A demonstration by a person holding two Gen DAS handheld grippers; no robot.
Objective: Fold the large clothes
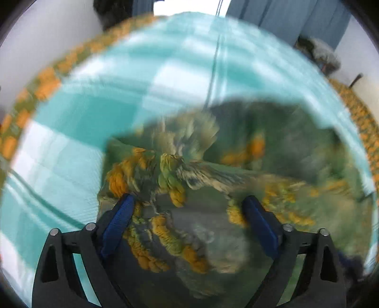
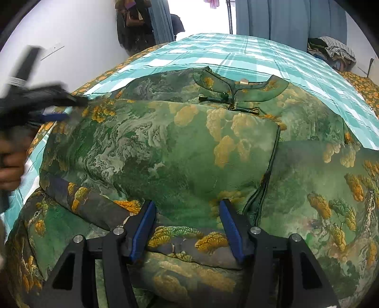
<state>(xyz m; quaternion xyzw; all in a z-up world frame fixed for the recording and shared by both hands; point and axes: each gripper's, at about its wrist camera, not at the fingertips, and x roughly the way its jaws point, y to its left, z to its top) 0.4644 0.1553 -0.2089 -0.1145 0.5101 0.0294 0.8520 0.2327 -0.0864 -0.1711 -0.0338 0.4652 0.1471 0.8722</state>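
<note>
A large green garment (image 2: 189, 151) with orange and yellow tree prints lies partly folded on a teal checked bed cover (image 2: 260, 56). Its collar with a knot fastening (image 2: 227, 97) lies at the far side. My right gripper (image 2: 187, 203) is open just above the garment's near folded layer, with cloth between and under its blue fingers (image 2: 144, 227). My left gripper (image 1: 189, 200) is open over the garment's left part (image 1: 189, 180); that view is blurred. The left gripper also shows in the right wrist view (image 2: 59, 111) at the garment's left edge.
The bed cover (image 1: 118, 94) reaches out to the left and far side. An orange patterned sheet (image 2: 362, 87) edges the bed. Blue curtains (image 2: 284, 21), hanging dark clothes (image 2: 135, 26) and a pile of clothes (image 2: 331, 49) stand behind the bed. White walls are on both sides.
</note>
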